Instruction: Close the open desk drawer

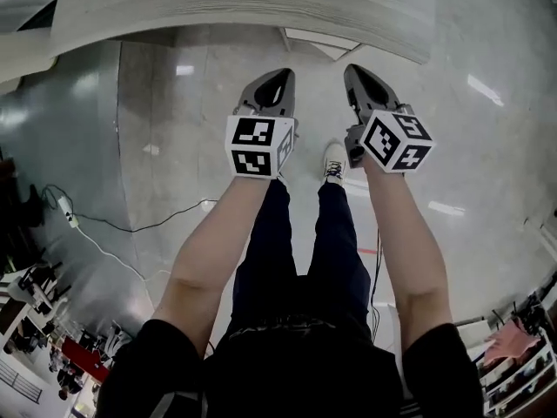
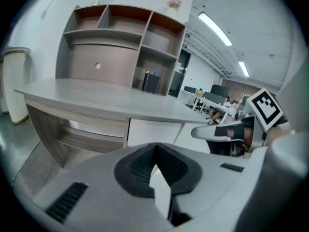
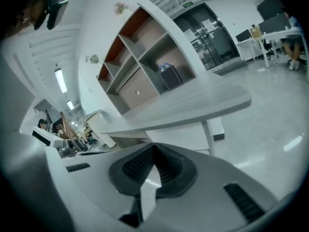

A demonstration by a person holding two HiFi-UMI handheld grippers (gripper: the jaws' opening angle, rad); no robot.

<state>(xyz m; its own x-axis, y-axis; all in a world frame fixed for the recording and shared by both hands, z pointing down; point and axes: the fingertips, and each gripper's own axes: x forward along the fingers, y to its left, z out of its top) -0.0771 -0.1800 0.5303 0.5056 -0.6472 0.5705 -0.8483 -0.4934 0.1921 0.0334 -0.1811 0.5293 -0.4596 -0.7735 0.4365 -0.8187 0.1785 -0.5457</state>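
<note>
The pale grey desk (image 1: 261, 7) runs across the top of the head view, with the floor below it. Under its top (image 2: 96, 98) a white drawer front (image 2: 154, 129) shows in the left gripper view; it looks flush with the frame. My left gripper (image 1: 277, 81) and right gripper (image 1: 364, 75) are held out side by side in front of the desk edge, apart from it. Both stand shut, the dark pads (image 2: 140, 166) meeting with nothing between them. In the right gripper view the right gripper's pads (image 3: 169, 166) also meet, in front of the desk (image 3: 193, 105).
A shelf unit (image 2: 120, 37) with a black box (image 2: 152, 82) stands on the desk. A white cable (image 1: 104, 229) trails over the shiny floor at the left. My legs and a white shoe (image 1: 334, 159) are below the grippers. Glass doors (image 3: 207, 33) are behind.
</note>
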